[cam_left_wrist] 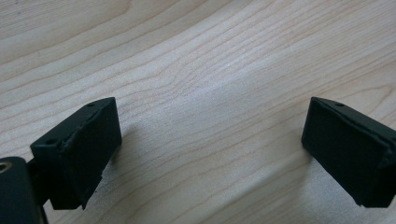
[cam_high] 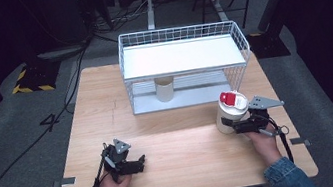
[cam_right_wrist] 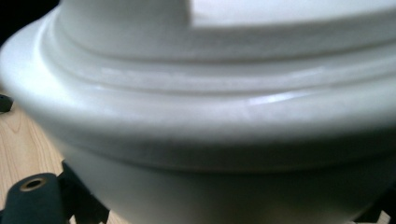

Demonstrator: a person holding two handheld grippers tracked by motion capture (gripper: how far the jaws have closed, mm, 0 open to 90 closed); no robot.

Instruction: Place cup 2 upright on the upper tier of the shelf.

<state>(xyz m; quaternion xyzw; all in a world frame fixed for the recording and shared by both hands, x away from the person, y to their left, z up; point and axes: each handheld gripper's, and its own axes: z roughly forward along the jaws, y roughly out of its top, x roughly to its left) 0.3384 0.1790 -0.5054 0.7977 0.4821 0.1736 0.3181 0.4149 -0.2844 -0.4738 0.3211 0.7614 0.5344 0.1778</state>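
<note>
The right gripper (cam_high: pixel 232 124) has its jaws closed around the upright white canister (cam_high: pixel 230 111) (red cap on top, long axis vertical). The left gripper (cam_high: pixel 138 165) rests open and empty on the table (cam_high: pixel 176 168), well apart from it.

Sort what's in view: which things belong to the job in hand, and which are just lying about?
In the job:
- white canister with red lid
- right claw, closed around it

Lying about:
- wire rack
- cream cup under its shelf
- left claw, open, nothing between its jaws
</note>
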